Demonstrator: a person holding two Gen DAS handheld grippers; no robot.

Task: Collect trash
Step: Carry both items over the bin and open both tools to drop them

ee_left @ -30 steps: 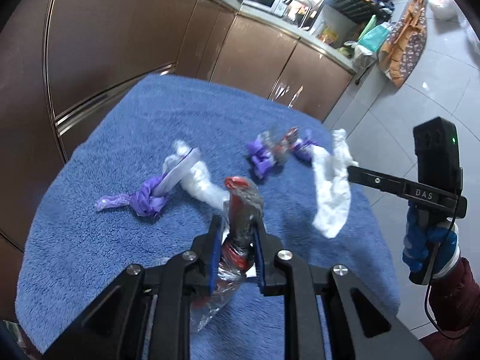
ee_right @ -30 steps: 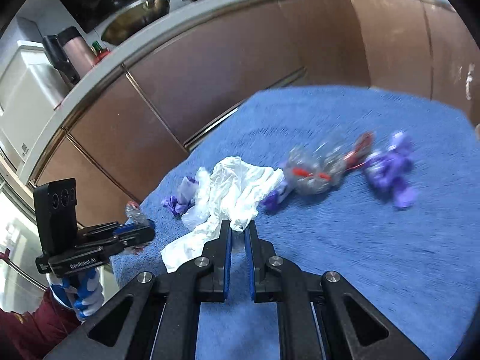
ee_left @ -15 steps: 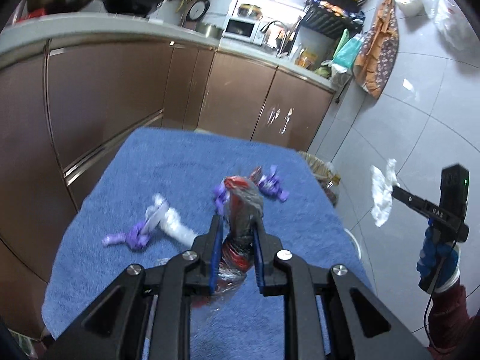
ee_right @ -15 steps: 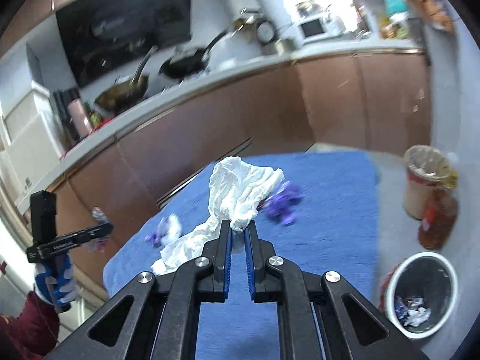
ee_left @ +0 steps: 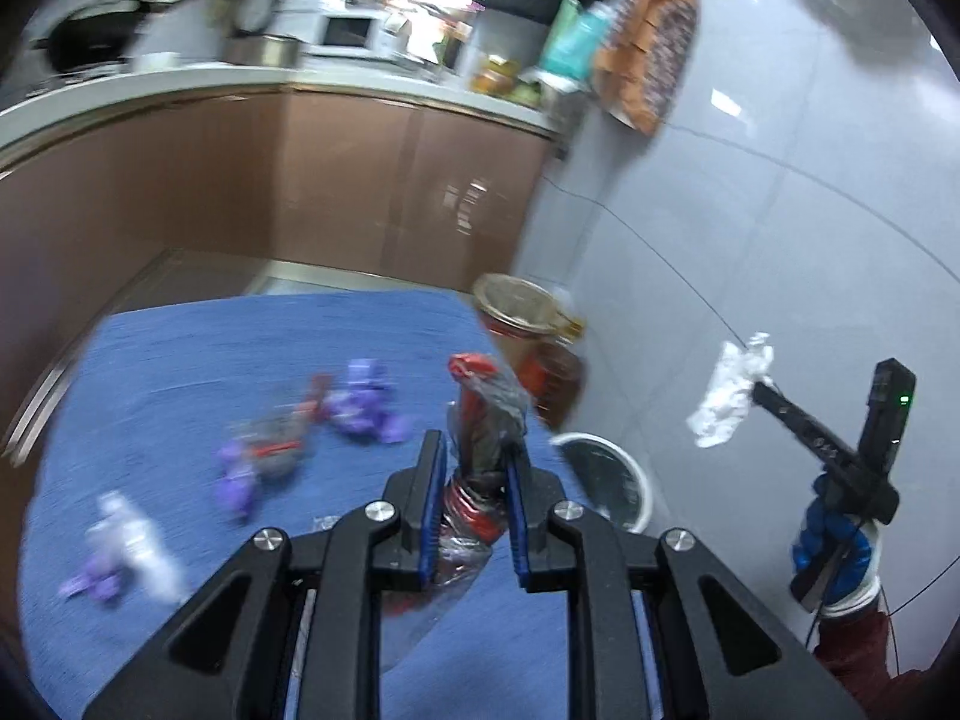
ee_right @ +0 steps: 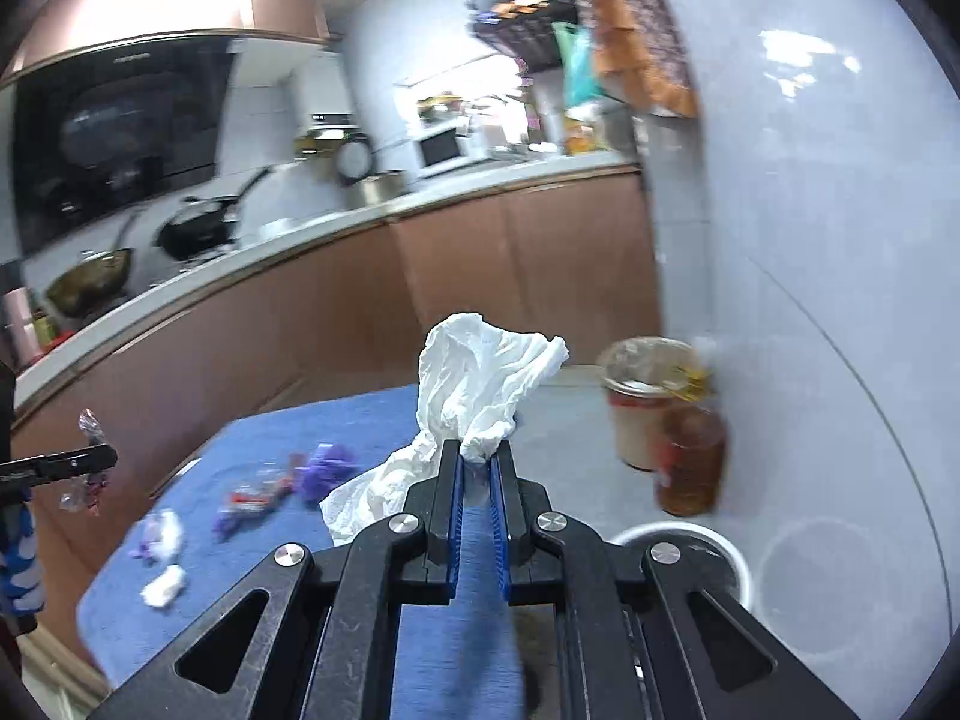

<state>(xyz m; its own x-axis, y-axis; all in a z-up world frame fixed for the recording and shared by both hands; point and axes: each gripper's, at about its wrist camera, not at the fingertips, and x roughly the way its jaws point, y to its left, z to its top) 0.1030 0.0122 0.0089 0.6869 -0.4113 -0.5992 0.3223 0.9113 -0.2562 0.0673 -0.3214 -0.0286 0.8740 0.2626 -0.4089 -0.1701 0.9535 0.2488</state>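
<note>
My left gripper (ee_left: pixel 475 450) is shut on a crumpled clear-and-red plastic wrapper (ee_left: pixel 480 414), held above the right edge of the blue towel (ee_left: pixel 180 360). My right gripper (ee_right: pixel 475 456) is shut on a white crumpled tissue (ee_right: pixel 480 372); in the left wrist view that tissue (ee_left: pixel 729 390) hangs out over the floor at the right. A white-rimmed trash bin (ee_left: pixel 606 480) stands on the floor beside the towel, low in the right wrist view too (ee_right: pixel 678 540). Purple wrappers (ee_left: pixel 363 402) and a red-and-clear wrapper (ee_left: pixel 270 450) lie on the towel.
A lined bucket (ee_right: pixel 648 396) and an amber bottle (ee_right: pixel 690 456) stand on the floor past the bin, against the grey wall. Brown kitchen cabinets (ee_left: pixel 360 180) run behind the towel. Small white scraps (ee_right: pixel 162 585) lie near the towel's left end.
Both grippers have lifted and swung right, away from the towel toward the floor side, each keeping its piece. The bin, bucket and bottle have come into view.
</note>
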